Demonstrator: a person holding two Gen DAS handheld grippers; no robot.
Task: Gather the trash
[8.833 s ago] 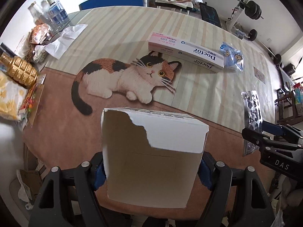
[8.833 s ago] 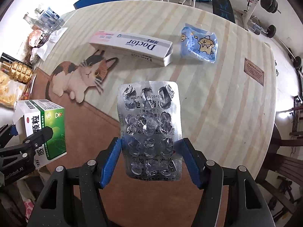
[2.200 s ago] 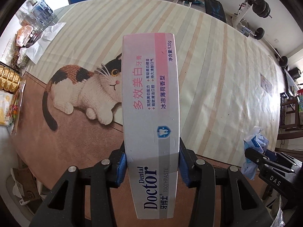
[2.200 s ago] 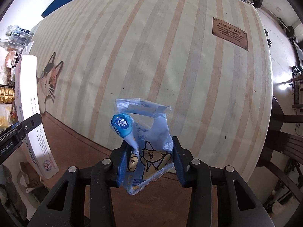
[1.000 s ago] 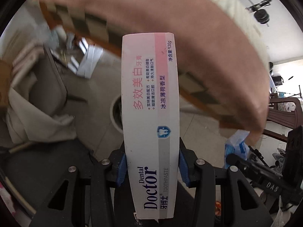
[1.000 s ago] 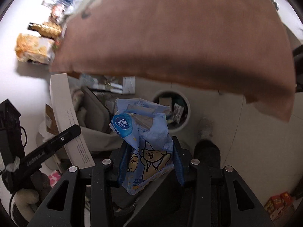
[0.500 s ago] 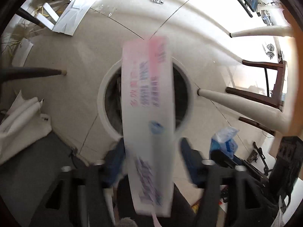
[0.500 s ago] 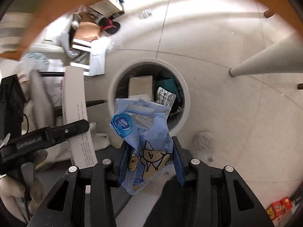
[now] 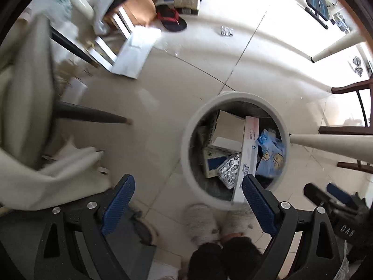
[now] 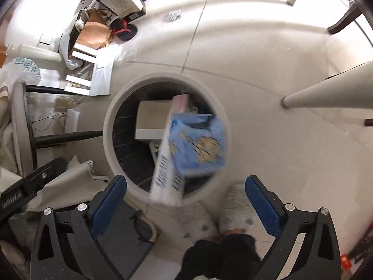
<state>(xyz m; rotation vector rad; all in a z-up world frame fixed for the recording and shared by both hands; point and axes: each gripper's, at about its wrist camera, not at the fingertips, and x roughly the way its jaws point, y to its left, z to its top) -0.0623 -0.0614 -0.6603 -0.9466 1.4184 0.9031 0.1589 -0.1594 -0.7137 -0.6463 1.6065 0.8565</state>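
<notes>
A round white trash bin [image 9: 186,154] stands on the floor below both grippers; it also shows in the right wrist view [image 10: 109,140]. The Doctor toothpaste box [image 9: 248,154] leans inside it, next to the blue cartoon wrapper [image 9: 271,154], a silver blister pack [image 9: 229,170] and a white carton [image 9: 229,126]. In the right wrist view the toothpaste box [image 10: 166,161] and the blue wrapper [image 10: 200,144] are blurred over the bin. My left gripper [image 9: 186,207] is open and empty. My right gripper [image 10: 186,207] is open and empty above the bin's near rim.
White table legs [image 9: 331,142] [image 10: 326,93] slant beside the bin. A dark chair leg [image 9: 93,114] and grey cushion lie to the left. Cardboard, a slipper [image 9: 172,21] and papers litter the far floor. The person's fluffy slippers [image 10: 233,212] are just below the bin.
Both grippers have opened. The toothpaste box has dropped from the left gripper and the blue wrapper from the right one into the bin.
</notes>
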